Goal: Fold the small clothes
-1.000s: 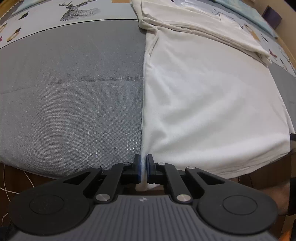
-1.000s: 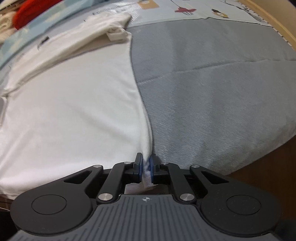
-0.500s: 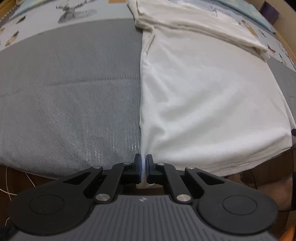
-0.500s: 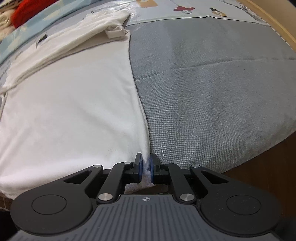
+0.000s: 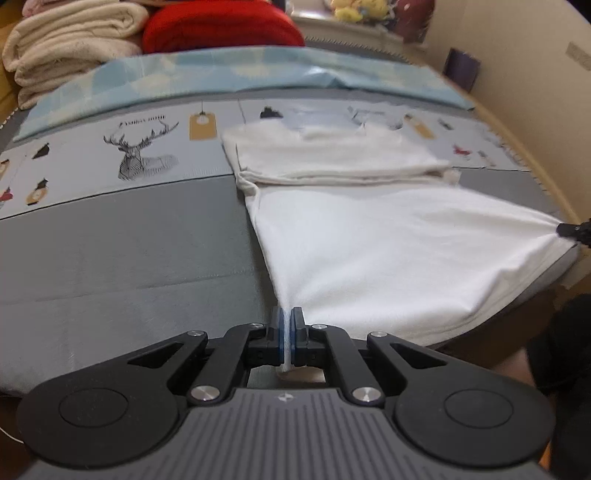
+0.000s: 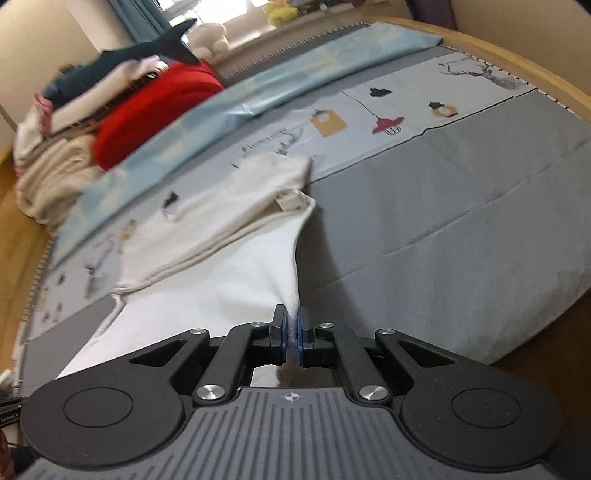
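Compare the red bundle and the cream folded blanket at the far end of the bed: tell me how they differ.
Colour: the red bundle is bright red, the cream folded blanket off-white. Shape: the red bundle looks like one rounded mound, while the cream folded blanket shows stacked rolled layers. Place: in the left wrist view the cream folded blanket lies left of the red bundle. Both are soft textiles beyond the light blue cloth.

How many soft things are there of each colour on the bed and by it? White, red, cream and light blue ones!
White: 1, the white shirt that both grippers pinch
Red: 1, the red blanket
Cream: 1, the cream towel pile
Light blue: 1, the light blue folded sheet
Total: 4
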Demonstrator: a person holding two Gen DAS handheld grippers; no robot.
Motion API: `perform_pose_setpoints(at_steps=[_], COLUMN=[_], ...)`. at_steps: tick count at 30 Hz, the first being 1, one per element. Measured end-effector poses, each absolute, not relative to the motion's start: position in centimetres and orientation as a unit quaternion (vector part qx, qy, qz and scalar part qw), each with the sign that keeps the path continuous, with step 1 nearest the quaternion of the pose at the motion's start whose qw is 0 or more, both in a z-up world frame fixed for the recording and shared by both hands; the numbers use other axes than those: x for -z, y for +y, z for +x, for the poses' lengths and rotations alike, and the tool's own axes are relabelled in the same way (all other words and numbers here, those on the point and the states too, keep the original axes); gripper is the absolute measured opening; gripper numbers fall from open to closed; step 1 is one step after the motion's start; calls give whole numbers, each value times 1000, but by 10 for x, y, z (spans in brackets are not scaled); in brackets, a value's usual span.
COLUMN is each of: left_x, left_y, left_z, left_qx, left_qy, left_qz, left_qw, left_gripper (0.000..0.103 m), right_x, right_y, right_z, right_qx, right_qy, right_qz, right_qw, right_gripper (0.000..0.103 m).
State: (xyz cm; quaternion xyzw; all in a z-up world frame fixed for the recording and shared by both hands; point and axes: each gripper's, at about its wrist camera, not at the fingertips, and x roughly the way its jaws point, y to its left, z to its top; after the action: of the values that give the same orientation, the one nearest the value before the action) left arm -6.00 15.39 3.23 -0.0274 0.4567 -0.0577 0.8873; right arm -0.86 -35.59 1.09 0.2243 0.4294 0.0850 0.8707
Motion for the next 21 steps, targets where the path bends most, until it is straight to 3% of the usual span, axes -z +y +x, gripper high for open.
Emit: perform_pose_setpoints(at_steps=[9,14,21], left_x=[-77,-44,26], left_y=[168,185,216], left_z=[-126,-52,93], left_qx=[123,92,23], left_qy=[441,452,480], left_qz=[-46,-53,-80], left_qw=[888,886,873], left_gripper=[1,0,1], right_x=[-47,-40,4], right_y=[-380,-368,-324], right_z=[-84,-45,96], right_qx=[-118,-116,-83], right_qy=[422,429,446], right_qz=[248,234,158], right_qw=[864,865,877], right_gripper=[4,4,4])
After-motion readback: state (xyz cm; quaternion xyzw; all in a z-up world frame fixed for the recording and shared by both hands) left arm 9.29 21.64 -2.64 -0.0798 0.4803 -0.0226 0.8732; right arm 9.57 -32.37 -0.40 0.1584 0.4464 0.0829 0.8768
